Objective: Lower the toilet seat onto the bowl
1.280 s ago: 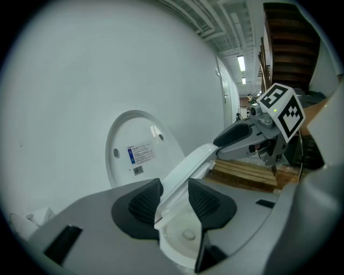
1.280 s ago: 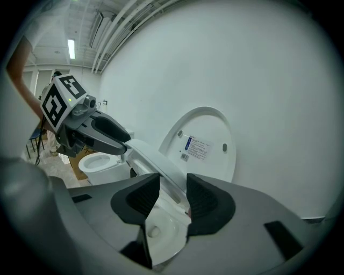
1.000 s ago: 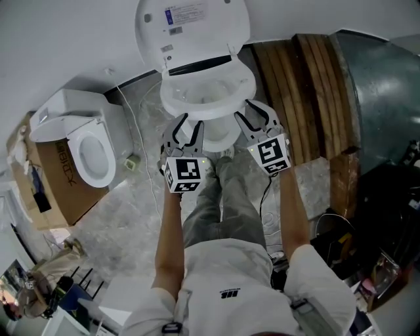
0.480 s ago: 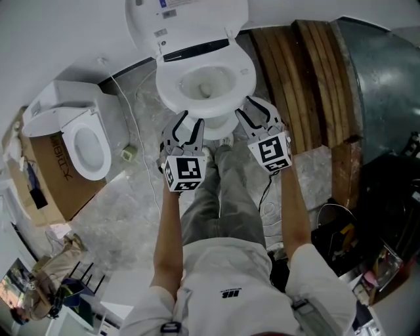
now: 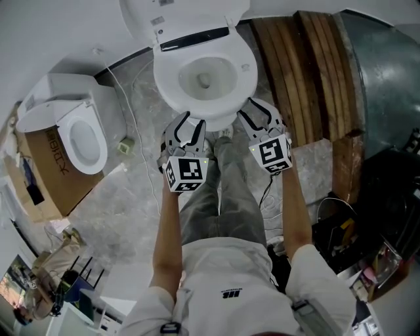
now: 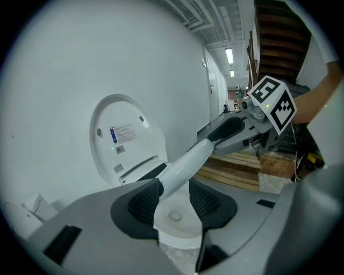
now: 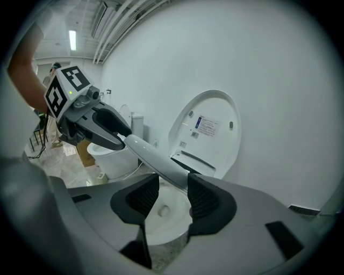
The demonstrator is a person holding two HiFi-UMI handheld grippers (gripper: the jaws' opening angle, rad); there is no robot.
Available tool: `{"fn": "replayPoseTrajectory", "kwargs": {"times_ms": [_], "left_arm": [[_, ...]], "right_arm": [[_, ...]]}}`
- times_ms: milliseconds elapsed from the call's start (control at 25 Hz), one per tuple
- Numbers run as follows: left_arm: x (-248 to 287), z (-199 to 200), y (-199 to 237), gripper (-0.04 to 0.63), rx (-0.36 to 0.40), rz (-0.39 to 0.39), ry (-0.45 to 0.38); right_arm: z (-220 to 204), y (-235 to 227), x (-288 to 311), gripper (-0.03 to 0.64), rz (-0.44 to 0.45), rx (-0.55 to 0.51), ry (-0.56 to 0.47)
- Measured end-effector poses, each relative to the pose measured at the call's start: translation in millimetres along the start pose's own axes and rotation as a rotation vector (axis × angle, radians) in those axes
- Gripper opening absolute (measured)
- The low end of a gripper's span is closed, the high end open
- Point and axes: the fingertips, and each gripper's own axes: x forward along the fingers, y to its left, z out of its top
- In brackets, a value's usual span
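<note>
**Arm pose.** Both bare forearms reach forward from the torso, elbows bent. The left gripper (image 5: 188, 126) and right gripper (image 5: 258, 115) are held side by side above the person's legs, marker cubes facing up. Both sets of jaws point at the front edge of the toilet bowl (image 5: 247, 65), near it.

**Gripper state.**
- Left gripper: jaws spread apart, nothing clamped between the pads.
- Right gripper: jaws spread apart, nothing clamped between the pads.

**Task item.** The toilet seat (image 5: 187, 14) stands raised at the rear of the bowl, upright against the white wall. Its underside, which carries a printed label, faces the person. Neither gripper touches it.

**Item count.**
- Grippers: two.
- Toilets: two. The second toilet (image 5: 71, 97) stands to the person's left, seat down, against one cardboard box (image 5: 41, 178).
- Stacks of wooden planks (image 5: 308, 79): one, to the right of the bowl.
- White cables (image 5: 133, 121): one, running across the floor between the two toilets.

**Containers.** The bowl is uncovered; only its drain opening shows at the bottom. The contents of the cardboard box cannot be made out.
</note>
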Motion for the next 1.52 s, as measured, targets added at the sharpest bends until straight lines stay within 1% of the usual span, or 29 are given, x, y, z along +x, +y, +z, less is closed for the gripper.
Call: {"fn": "replayPoseTrajectory", "kwargs": {"times_ms": [640,1000,1520], "left_arm": [[9,-51,-36,0.193,0.043,-0.060,0.056],[15,-80,-54,0.192,0.039,-0.093,0.089],[26,-111,-73,0.183,0.025,-0.126,0.127]], "right_arm": [[-57,28,5,0.170,0.000,-0.018,0.073],[-89,43,11,0.173,-0.013,-0.023,0.102],[-127,57,19,0.180,-0.002,-0.055,0.146]]}}
